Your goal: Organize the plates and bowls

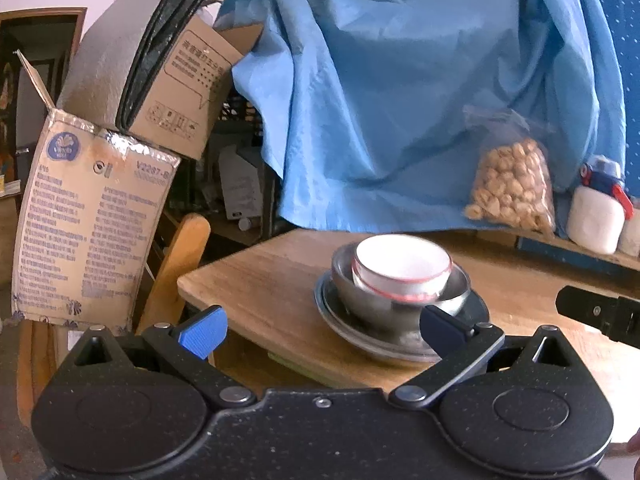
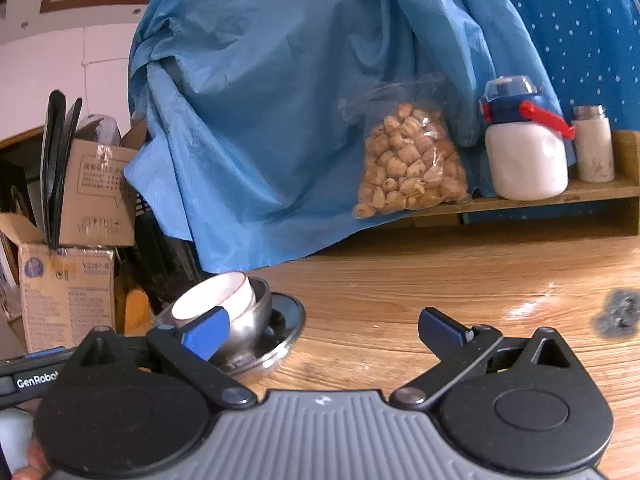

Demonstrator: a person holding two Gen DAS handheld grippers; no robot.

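A white bowl with a red rim (image 1: 402, 266) sits tilted inside a steel bowl (image 1: 400, 300), which stands on a steel plate (image 1: 344, 328) near the left corner of the wooden table (image 1: 260, 280). My left gripper (image 1: 320, 330) is open and empty, just in front of the stack. The stack also shows in the right wrist view: white bowl (image 2: 212, 296), steel bowl (image 2: 250, 322), plate (image 2: 290, 316). My right gripper (image 2: 322, 332) is open and empty over the table (image 2: 440, 280), to the right of the stack.
A blue cloth (image 2: 260, 100) hangs behind the table. A bag of nuts (image 2: 408, 164), a white bottle (image 2: 524, 152) and a small flask (image 2: 594, 148) stand on a back shelf. Cardboard boxes (image 1: 92, 220) and a wooden chair (image 1: 176, 268) are left of the table edge.
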